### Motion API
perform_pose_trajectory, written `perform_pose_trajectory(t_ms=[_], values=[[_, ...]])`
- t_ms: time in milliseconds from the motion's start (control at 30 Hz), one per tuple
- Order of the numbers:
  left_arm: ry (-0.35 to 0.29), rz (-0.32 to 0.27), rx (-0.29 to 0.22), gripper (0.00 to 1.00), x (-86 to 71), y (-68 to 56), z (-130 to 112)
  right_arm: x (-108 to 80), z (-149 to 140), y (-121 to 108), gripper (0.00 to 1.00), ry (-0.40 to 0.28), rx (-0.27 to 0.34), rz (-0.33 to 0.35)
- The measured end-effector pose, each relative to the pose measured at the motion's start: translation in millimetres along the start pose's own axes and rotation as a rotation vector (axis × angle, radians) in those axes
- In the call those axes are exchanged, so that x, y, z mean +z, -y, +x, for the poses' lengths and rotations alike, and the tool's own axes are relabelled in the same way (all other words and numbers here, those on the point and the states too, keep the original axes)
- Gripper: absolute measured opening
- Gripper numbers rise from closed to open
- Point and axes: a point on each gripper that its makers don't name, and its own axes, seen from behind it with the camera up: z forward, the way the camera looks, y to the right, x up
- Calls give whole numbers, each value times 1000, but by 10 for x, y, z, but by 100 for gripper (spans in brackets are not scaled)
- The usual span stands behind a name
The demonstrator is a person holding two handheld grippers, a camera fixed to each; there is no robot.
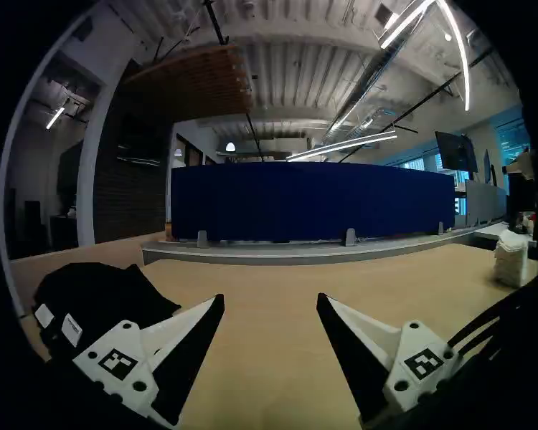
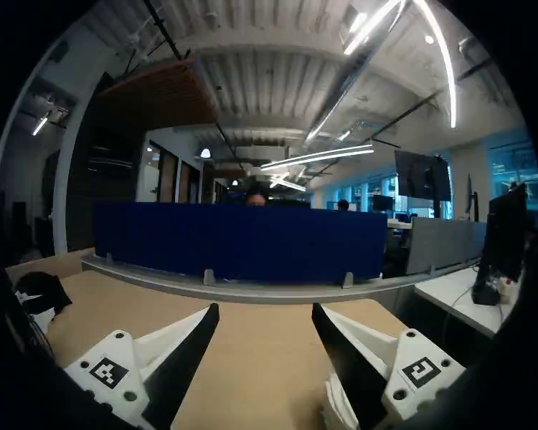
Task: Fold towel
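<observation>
Your left gripper and right gripper hover over the bench, fingers spread, empty. A black towel lies bunched by the left; stacked white towels by the right.

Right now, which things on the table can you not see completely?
- Left gripper view: the black bundle is partly hidden behind a finger of the left gripper; what it is, I cannot tell.
- Same view: the white stack is small and cut off at the right edge.
- Right gripper view: the white stack lies mostly behind a finger of the right gripper.
</observation>
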Motion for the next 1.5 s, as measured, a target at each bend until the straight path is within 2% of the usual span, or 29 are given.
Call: perform_pose_trajectory(t_ms=[233,467,767,1000,1267,1500], values=[[0,0,0,96,2,1,-1,50,-136,-73,100,-13,26,13],[0,0,0,95,-4,0,1,125,-420,-107,100,-28,55,21],[0,0,0,96,-2,4,-4,185,-879,-128,100,-27,40,13],[0,0,0,96,-1,-3,-7,200,-1194,-216,100,-20,57,-14],[0,0,0,95,3,1,-7,258,-1394,-180,100,-15,73,3],[0,0,0,96,6,0,-2,286,-1526,-128,100,-9,49,4]])
